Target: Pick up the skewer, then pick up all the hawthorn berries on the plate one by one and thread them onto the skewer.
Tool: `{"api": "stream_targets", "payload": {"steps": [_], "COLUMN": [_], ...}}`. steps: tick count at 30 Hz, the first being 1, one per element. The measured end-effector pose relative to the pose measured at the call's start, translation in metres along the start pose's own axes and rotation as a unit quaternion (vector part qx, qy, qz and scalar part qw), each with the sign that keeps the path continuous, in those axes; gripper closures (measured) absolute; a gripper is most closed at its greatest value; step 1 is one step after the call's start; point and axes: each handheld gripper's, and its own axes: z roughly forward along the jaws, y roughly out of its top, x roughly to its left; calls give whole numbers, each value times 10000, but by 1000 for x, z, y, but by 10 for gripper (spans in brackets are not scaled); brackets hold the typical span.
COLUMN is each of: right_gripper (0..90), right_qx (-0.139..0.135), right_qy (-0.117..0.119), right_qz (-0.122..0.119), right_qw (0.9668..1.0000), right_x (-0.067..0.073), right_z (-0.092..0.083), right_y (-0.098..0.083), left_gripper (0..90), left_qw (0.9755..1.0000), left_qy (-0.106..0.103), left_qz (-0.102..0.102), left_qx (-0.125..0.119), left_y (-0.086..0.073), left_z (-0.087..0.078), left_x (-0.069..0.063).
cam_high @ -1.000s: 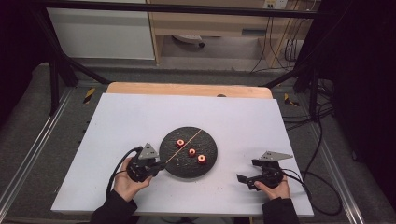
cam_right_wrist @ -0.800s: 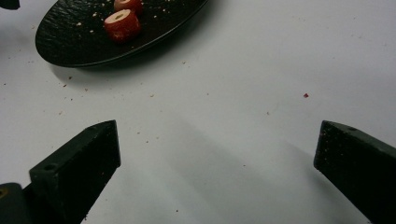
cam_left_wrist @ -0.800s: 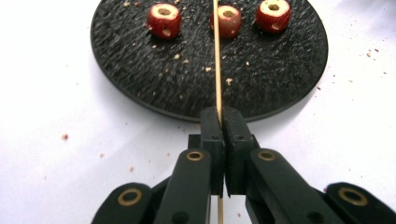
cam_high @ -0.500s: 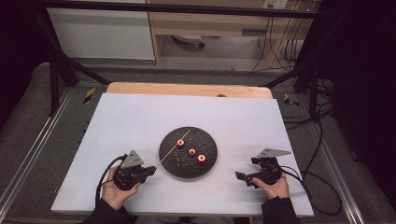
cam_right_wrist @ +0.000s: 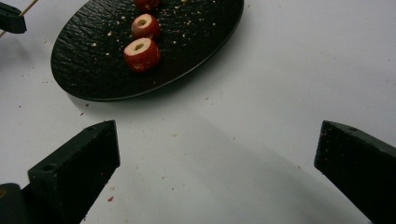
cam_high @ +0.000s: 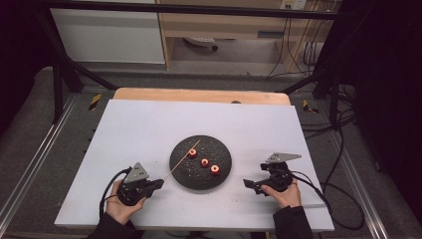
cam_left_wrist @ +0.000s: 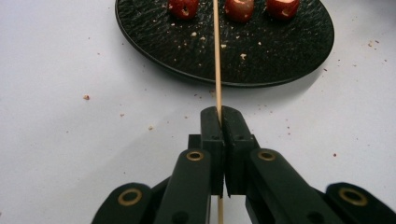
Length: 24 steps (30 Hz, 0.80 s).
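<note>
High view. A white table [cam_high: 149,129] carries a round black plate [cam_high: 184,172] near its middle. Three red pieces [cam_high: 204,162] lie on the plate in a slanting row, close to one another but not touching. The left gripper [cam_high: 158,183] rests in a hand at the near left of the table, just off the plate's rim. A thin wooden skewer [cam_high: 182,159] runs from its tip up and to the right, over the plate's left edge, ending beside the upper-left piece. The right gripper [cam_high: 249,184] sits in the other hand at the near right, pointing toward the plate and apart from it.

Left gripper view. The two black jaws are pressed together, clamped on the skewer [cam_left_wrist: 217,60], which passes between the pads and out behind them. The stick crosses the bare table, then the plate [cam_left_wrist: 261,51] rim, and runs on between the left and middle pieces [cam_left_wrist: 239,8] to the top edge. Crumbs dot the plate and table.

Right gripper view. The jaws stand wide apart with nothing between them, above bare table [cam_right_wrist: 261,121]. The plate [cam_right_wrist: 93,60] lies ahead to the upper left with the pieces [cam_right_wrist: 141,54] on it, each with a pale, hollow centre. The skewer's end [cam_right_wrist: 28,7] shows at the top left corner.
</note>
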Motion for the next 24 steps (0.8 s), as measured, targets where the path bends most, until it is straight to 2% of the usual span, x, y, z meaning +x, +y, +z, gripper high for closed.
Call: {"api": "stream_targets", "payload": {"steps": [12, 24], "right_gripper": [6, 7], "right_qx": [131, 447], "right_qy": [35, -138], "right_qz": [-99, -348], "right_qw": [9999, 9983], "right_x": [14, 29], "right_z": [10, 28], "right_y": [24, 54], "left_gripper": [880, 880], "left_qw": [10000, 10000], "left_qy": [-51, -44], "left_qz": [3, 5], "left_qx": [-31, -49], "left_y": [-4, -4], "left_z": [-1, -1], "left_x": [0, 0]}}
